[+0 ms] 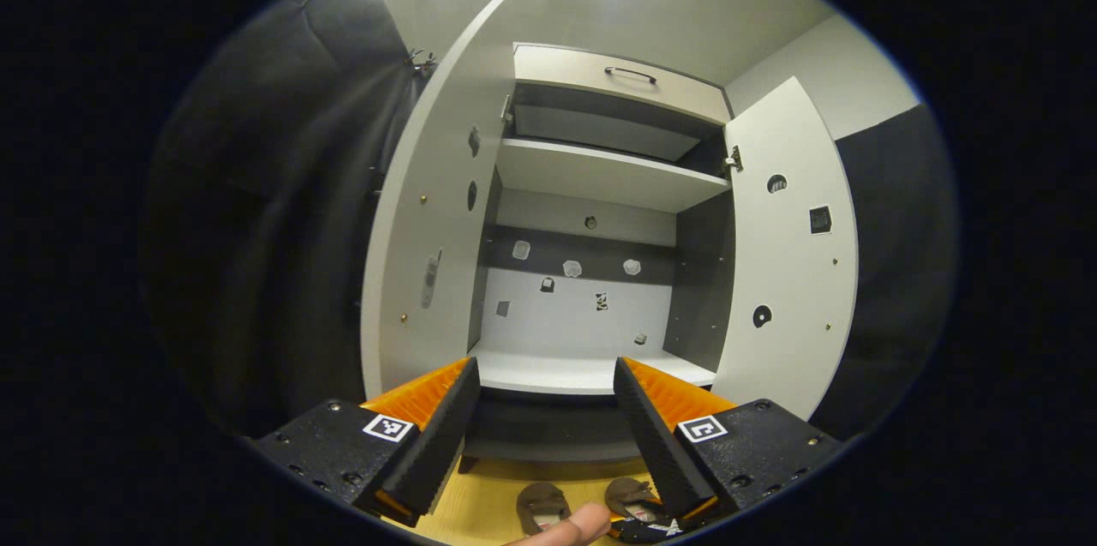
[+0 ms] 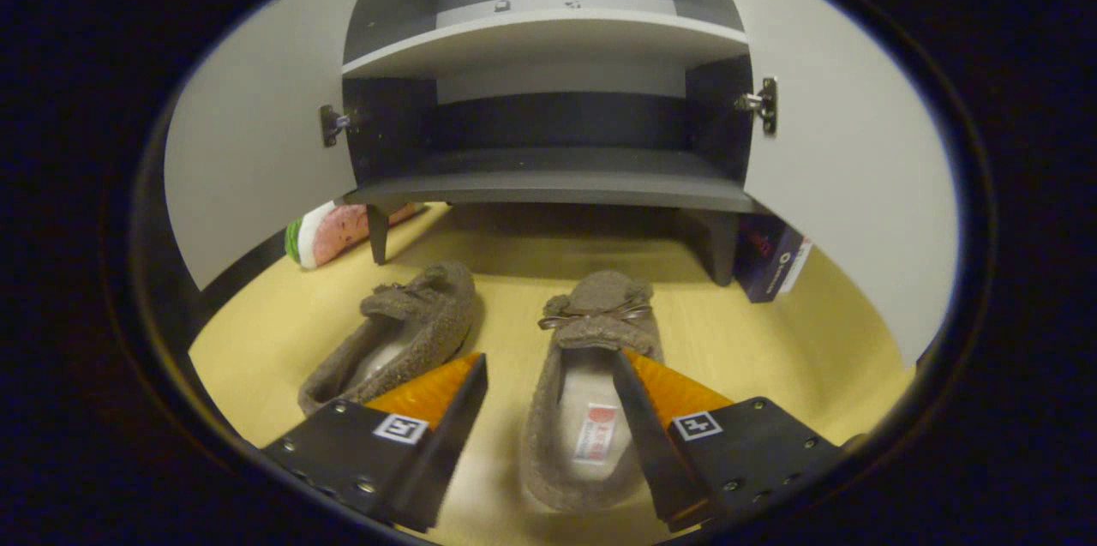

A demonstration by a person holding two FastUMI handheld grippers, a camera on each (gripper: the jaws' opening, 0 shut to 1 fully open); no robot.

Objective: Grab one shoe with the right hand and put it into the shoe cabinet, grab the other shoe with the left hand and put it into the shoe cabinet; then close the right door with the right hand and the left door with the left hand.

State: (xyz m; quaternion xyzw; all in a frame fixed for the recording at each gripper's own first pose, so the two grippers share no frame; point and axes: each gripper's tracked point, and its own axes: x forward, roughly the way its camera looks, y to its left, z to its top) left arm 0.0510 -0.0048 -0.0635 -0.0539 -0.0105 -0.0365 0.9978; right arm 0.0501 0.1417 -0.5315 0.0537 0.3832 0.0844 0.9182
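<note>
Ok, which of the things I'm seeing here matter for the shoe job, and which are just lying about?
Job:
right shoe, the right gripper open around it
left shoe
shoe cabinet, left door and right door open
left gripper, open

Lying about:
watermelon-slice cushion by the cabinet leg
dark box under the right door

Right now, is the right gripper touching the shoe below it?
Cannot tell. In the right gripper view, the right gripper is open around the right-hand shoe; one finger overlaps its opening, with no plain contact or gap.
</note>
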